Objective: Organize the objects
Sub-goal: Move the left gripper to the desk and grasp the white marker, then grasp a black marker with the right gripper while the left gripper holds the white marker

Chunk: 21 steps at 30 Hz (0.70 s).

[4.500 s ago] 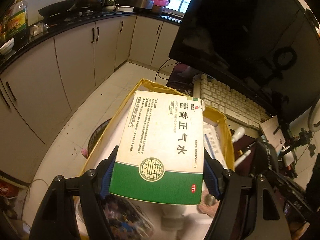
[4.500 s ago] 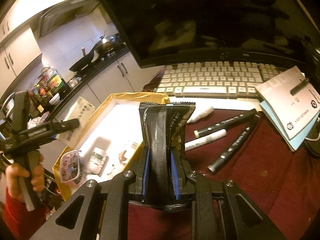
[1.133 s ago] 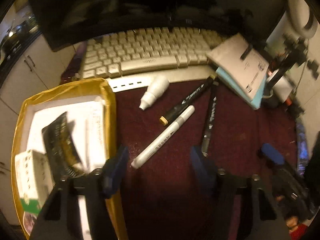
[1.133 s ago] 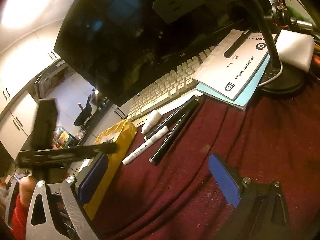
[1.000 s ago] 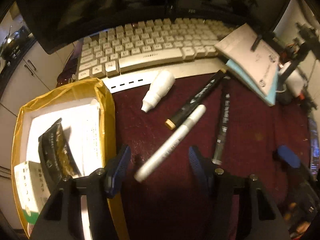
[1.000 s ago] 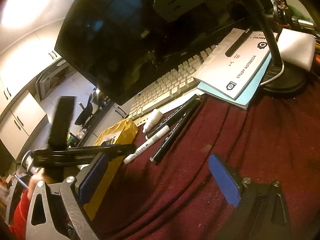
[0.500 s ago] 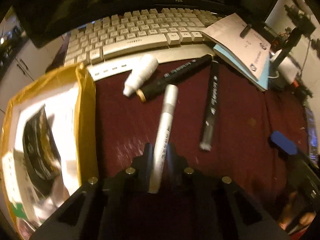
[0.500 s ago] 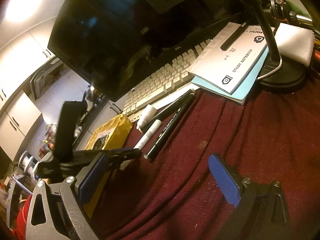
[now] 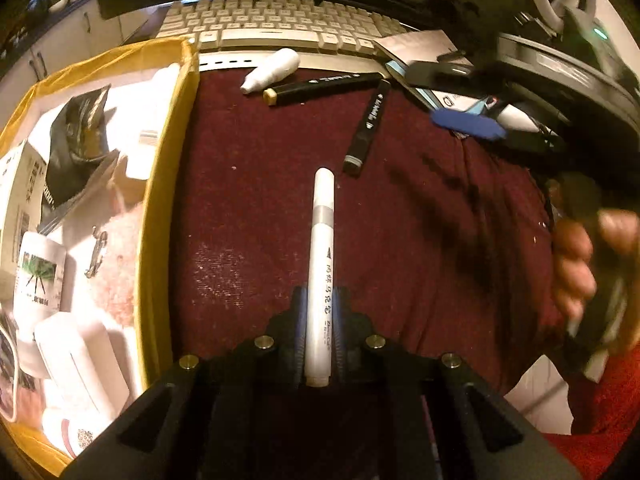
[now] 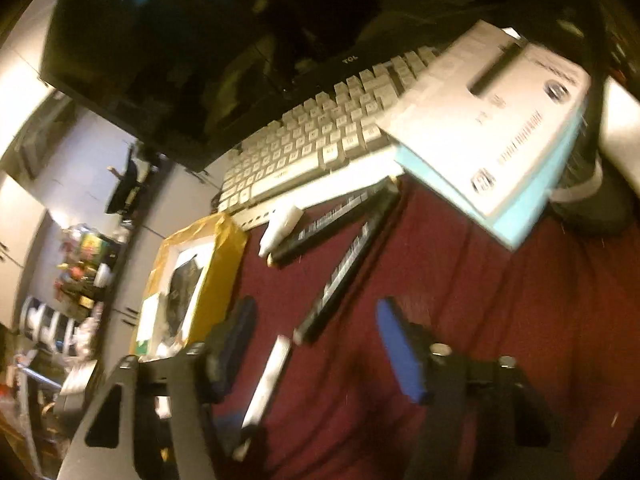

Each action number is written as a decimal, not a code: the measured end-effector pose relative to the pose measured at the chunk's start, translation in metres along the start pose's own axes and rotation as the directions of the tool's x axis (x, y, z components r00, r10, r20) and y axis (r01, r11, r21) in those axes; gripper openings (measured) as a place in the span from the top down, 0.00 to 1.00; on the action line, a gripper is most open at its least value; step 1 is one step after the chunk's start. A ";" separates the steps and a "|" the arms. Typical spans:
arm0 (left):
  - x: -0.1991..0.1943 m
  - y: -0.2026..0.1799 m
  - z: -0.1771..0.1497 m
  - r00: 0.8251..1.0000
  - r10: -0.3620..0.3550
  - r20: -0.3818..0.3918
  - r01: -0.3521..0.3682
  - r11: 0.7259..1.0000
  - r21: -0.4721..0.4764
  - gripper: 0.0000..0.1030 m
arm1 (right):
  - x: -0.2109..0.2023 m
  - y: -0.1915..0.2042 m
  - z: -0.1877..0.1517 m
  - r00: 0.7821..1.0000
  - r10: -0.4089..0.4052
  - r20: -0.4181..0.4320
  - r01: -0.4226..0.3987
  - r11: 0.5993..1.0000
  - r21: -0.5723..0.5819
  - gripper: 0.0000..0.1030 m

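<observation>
Left hand-held gripper clamping the rear end of a white marker, barrel sticking straight forward between the pads, its cap end lifted over the dark red cloth covering the table. Right hand-held gripper closing at this moment, blue pads standing apart, nothing pressed between them; white marker's cap end and the tip of a black marker showing in the gap in the blurred right wrist view, contact not determinable. Lying further out on the cloth: that black marker, angled, near a second black marker with a tan end, the two nearly meeting at their far ends. Resting just beside the tan-ended marker, a small white bottle, on its side, against the front edge of the white keyboard. Sitting to the left, at the table's edge, a yellow-walled box, holding a black foil packet, white boxes and bottles, other contents too blurred to identify. Leaning over the keyboard's right end, a white notebook stacked on a light blue one. Standing behind the keyboard, a dark monitor. Showing at the right edge of the left wrist view, a person's hand gripping the other tool's handle, red sleeve below.
</observation>
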<state>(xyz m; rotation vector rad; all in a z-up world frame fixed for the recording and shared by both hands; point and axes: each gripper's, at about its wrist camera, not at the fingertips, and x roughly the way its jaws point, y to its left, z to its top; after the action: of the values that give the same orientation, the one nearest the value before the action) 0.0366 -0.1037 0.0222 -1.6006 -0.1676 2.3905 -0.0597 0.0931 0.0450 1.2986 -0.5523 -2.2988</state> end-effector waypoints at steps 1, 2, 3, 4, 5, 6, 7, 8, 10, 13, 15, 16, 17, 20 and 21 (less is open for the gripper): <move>-0.001 0.003 0.001 1.000 0.006 0.002 -0.006 1.000 -0.007 0.87 | 0.008 0.001 0.005 1.000 -0.007 -0.007 0.007 1.000 0.002 0.46; -0.001 0.004 0.002 1.000 0.013 0.005 -0.013 1.000 -0.015 0.87 | 0.017 0.002 0.009 1.000 -0.022 -0.020 0.022 1.000 0.007 0.48; -0.001 0.005 0.003 1.000 0.017 0.006 -0.017 1.000 -0.018 0.87 | 0.026 0.003 0.013 0.999 -0.040 -0.032 0.041 0.999 0.016 0.51; -0.002 0.005 0.002 1.000 0.017 0.005 -0.016 1.000 -0.018 0.87 | 0.033 0.002 0.014 0.997 -0.060 -0.044 0.061 0.998 0.023 0.52; -0.001 0.004 0.003 1.000 0.014 0.006 -0.014 1.000 -0.019 0.85 | 0.040 0.001 0.015 0.994 -0.086 -0.065 0.088 0.996 0.031 0.53; -0.001 0.004 0.003 1.000 0.010 0.008 -0.010 1.000 -0.018 0.82 | 0.046 -0.001 0.015 0.992 -0.101 -0.076 0.104 0.994 0.044 0.55; -0.001 0.004 0.003 1.000 0.004 0.011 -0.004 1.000 -0.019 0.81 | 0.049 -0.003 0.015 0.990 -0.118 -0.082 0.123 0.991 0.049 0.55; -0.001 0.004 0.003 1.000 -0.001 0.013 0.001 1.000 -0.020 0.79 | 0.053 -0.003 0.014 0.986 -0.145 -0.084 0.149 0.988 0.048 0.55; 0.000 0.003 0.005 1.000 -0.002 0.015 0.003 1.000 -0.022 0.78 | 0.056 0.001 0.015 0.983 -0.169 -0.078 0.171 0.985 0.023 0.55; 0.001 0.002 0.007 1.000 -0.001 0.017 0.002 1.000 -0.024 0.77 | 0.065 0.017 0.016 0.961 -0.269 -0.065 0.263 0.960 -0.096 0.63; 0.001 0.002 0.007 1.000 -0.007 0.022 0.008 1.000 -0.023 0.77 | 0.067 0.023 0.013 0.950 -0.308 -0.047 0.295 0.938 -0.181 0.64; 0.001 0.002 0.006 1.000 -0.008 0.024 0.009 1.000 -0.020 0.77 | 0.067 0.023 0.012 0.949 -0.311 -0.044 0.297 0.933 -0.203 0.66; 0.001 0.001 0.006 1.000 -0.008 0.025 0.009 1.000 -0.018 0.77 | 0.064 0.022 0.011 0.950 -0.310 -0.042 0.294 0.930 -0.223 0.69; 0.002 0.000 0.006 1.000 -0.006 0.027 0.007 1.000 -0.018 0.77 | 0.052 0.012 0.007 0.949 -0.309 -0.059 0.288 0.928 -0.235 0.75; 0.002 0.000 0.006 1.000 -0.004 0.028 0.005 1.000 -0.018 0.77 | 0.048 0.010 0.004 0.949 -0.309 -0.064 0.286 0.928 -0.239 0.76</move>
<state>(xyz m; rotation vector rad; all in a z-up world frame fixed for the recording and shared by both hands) 0.0302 -0.1024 0.0226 -1.5739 -0.1992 2.4154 -0.0839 0.0593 0.0192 1.4550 -0.0535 -2.4305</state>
